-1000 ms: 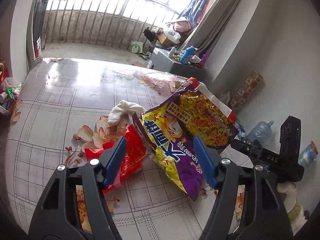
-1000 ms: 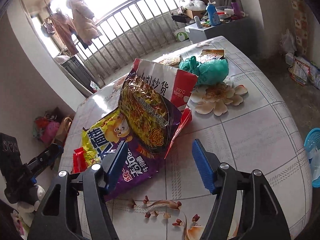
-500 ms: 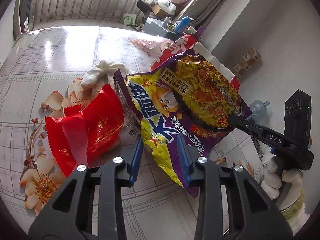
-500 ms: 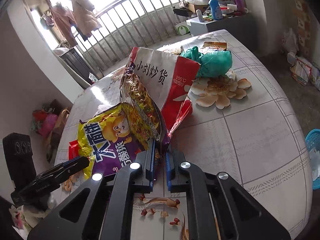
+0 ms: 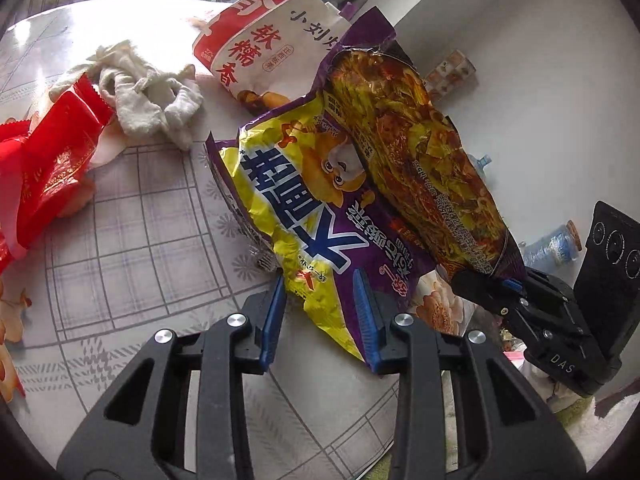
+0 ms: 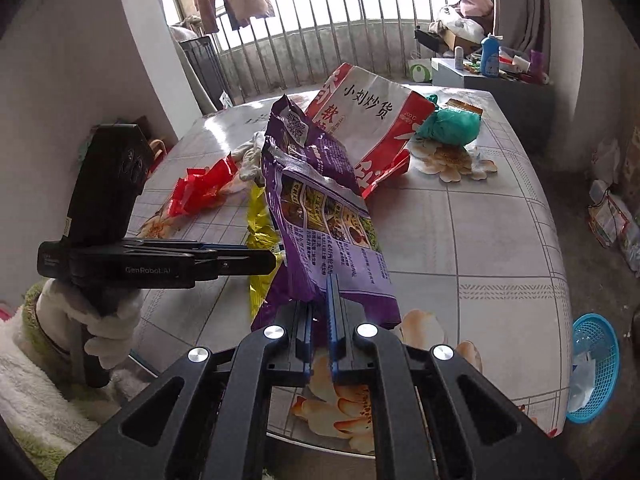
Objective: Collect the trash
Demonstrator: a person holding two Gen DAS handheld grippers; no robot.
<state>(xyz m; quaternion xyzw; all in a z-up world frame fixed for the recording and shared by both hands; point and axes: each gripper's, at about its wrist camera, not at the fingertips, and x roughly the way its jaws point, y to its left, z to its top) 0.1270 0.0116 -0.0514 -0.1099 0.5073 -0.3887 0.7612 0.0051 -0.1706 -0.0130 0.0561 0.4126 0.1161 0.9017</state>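
I have the purple bag [image 6: 320, 216] by two corners, raised off the desk [image 6: 480, 240]. My right gripper [image 6: 320, 344] has its jaws clamped on the bag's lower edge; my left gripper [image 5: 320, 320] has its jaws pressed on the yellow-printed corner, at six o'clock in its own view. The film is thin and slippery, so I judge either pinch could slide off if my hands pull apart, or the corner could tear. The white-and-red bag [image 6: 372, 120] leans right behind, at twelve o'clock, and could get dragged along. The red wrapper [image 5: 48, 152] and rag [image 5: 148, 92] lie on the desk.
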